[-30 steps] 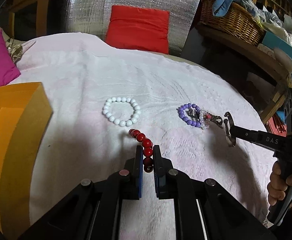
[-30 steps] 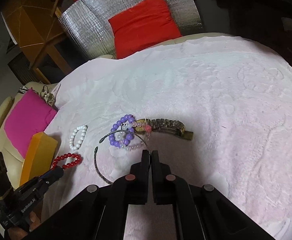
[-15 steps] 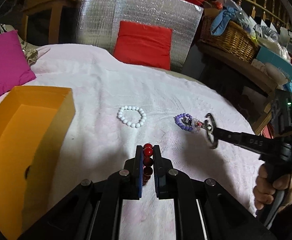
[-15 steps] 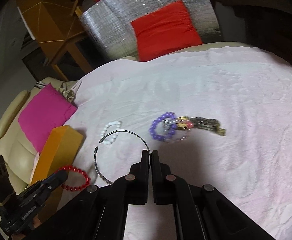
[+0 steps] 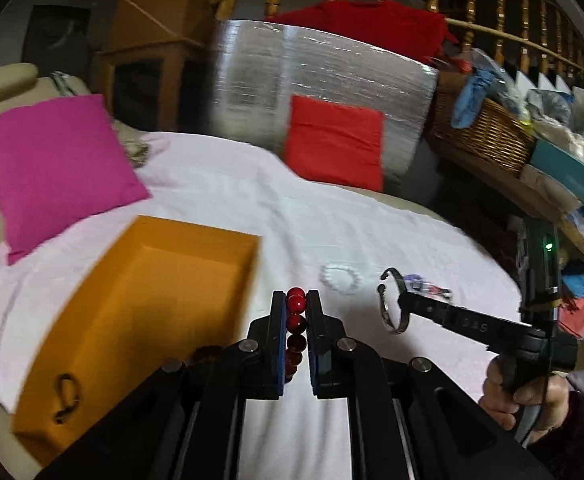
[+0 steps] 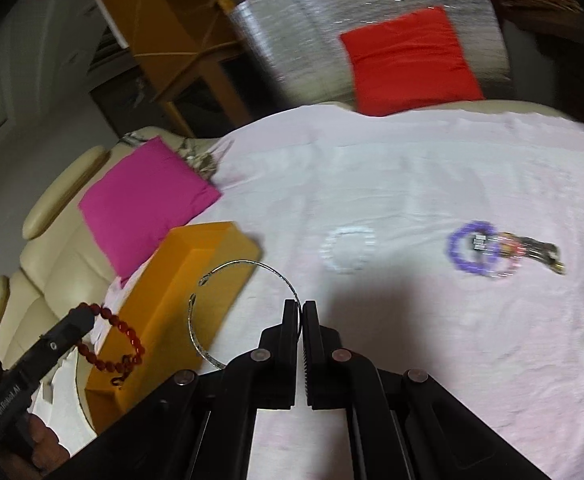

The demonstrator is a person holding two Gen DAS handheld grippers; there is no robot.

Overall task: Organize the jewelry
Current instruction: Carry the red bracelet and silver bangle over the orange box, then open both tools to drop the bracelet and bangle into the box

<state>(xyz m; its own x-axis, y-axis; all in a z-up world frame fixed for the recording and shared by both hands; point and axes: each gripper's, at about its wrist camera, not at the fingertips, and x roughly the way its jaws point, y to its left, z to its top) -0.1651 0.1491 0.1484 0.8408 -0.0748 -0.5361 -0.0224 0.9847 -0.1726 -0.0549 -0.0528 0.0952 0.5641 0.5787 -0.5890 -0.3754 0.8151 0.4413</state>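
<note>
My left gripper [image 5: 295, 298] is shut on a red bead bracelet [image 5: 295, 306], held in the air beside the open orange box [image 5: 140, 300]. In the right wrist view the red bracelet [image 6: 112, 344] hangs over the orange box [image 6: 196, 280]. My right gripper [image 6: 302, 306] is shut on a thin silver bangle [image 6: 212, 304], also lifted; the bangle shows in the left wrist view [image 5: 390, 304]. A white bead bracelet [image 6: 348, 250] and a purple bead bracelet [image 6: 472, 248] tangled with a metal watch band [image 6: 540, 250] lie on the pink cloth [image 6: 412, 184].
A small dark item [image 5: 66, 398] lies inside the orange box. A magenta cushion [image 5: 56, 168] sits left of the box, a red cushion [image 5: 334, 146] and silver foil panel [image 5: 316, 76] behind the cloth. A wicker basket [image 5: 488, 136] and cluttered shelf stand at right.
Both grippers rose and swung left toward the orange box, carrying the red bracelet and the silver bangle. The jewelry on the cloth stayed put.
</note>
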